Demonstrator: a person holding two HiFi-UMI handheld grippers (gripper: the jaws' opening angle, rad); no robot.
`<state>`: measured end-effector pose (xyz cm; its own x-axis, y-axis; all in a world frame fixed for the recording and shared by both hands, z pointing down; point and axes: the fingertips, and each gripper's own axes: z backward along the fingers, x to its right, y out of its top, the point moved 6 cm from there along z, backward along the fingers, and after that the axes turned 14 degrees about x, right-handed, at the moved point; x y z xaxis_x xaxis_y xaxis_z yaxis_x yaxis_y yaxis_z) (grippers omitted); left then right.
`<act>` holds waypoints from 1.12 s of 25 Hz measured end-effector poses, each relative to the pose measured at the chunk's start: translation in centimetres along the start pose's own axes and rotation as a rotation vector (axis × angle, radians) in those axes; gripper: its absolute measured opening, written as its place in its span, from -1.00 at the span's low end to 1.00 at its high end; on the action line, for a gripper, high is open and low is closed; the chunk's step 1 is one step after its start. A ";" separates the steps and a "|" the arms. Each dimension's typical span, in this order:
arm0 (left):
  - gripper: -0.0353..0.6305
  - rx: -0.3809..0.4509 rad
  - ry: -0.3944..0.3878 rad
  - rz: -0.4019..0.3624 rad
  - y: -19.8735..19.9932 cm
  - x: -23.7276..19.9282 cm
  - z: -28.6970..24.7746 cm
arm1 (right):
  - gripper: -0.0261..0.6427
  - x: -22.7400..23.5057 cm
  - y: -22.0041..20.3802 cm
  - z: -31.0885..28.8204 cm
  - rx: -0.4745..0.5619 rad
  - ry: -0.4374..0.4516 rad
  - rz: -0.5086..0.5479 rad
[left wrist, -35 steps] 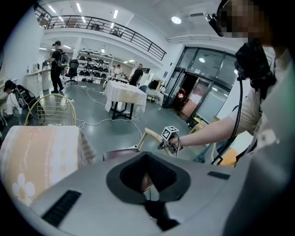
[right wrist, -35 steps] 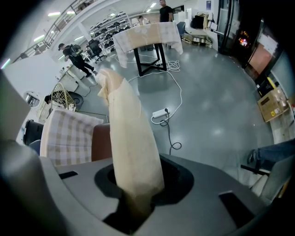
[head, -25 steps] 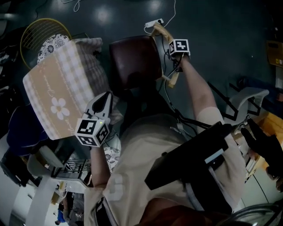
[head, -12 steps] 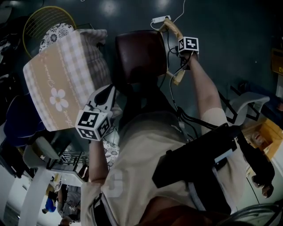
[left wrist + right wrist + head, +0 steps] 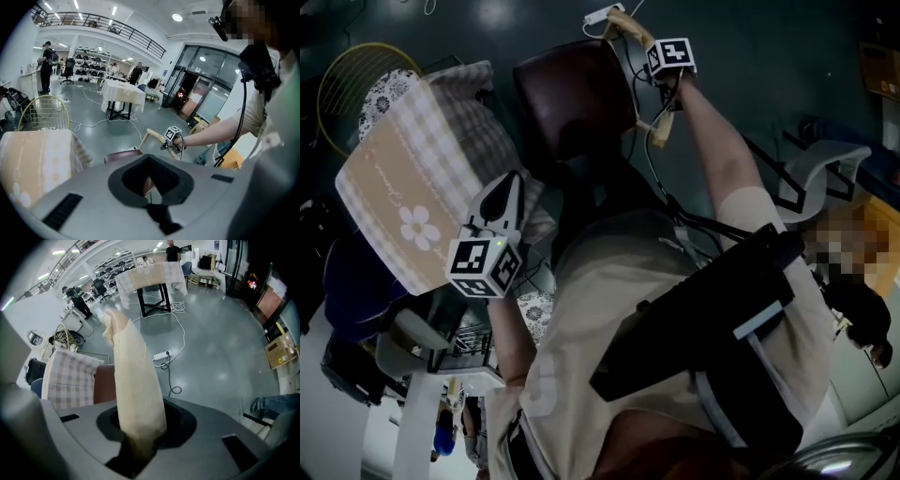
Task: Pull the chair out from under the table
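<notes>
At left we see the table draped in a beige checked cloth point(image 5: 412, 197). The left gripper point(image 5: 504, 192) hangs over its edge, fingers closed on nothing. The brown-seated wooden chair point(image 5: 572, 103) stands just beside the table, and the right gripper point(image 5: 664, 82) has its fingers clamped on the chair's pale wooden back rail point(image 5: 133, 371).

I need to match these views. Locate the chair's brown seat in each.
Head view: brown seat, top centre, right of the checked tablecloth.
Left gripper view: seat, centre, right of the tablecloth.
Right gripper view: seat, lower left, right of the tablecloth.
Landmark: the tablecloth.
</notes>
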<state>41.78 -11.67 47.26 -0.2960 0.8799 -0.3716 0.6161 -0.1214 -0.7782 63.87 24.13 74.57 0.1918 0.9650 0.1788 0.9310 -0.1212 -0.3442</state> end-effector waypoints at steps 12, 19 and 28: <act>-0.88 -0.010 -0.008 -0.020 0.5 1.2 -0.8 | -0.60 0.7 0.3 0.4 -0.021 0.022 0.019; -0.87 -0.015 -0.008 -0.021 0.5 1.6 -1.2 | -0.60 3.1 0.1 1.0 -0.027 0.002 0.006; -0.88 -0.013 -0.002 -0.029 0.3 2.1 -1.0 | -0.60 4.3 0.3 1.4 -0.013 -0.010 0.010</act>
<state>42.03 -9.38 46.72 -0.3151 0.8823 -0.3496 0.6169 -0.0895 -0.7819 64.55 28.57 73.90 0.1978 0.9661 0.1657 0.9329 -0.1336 -0.3344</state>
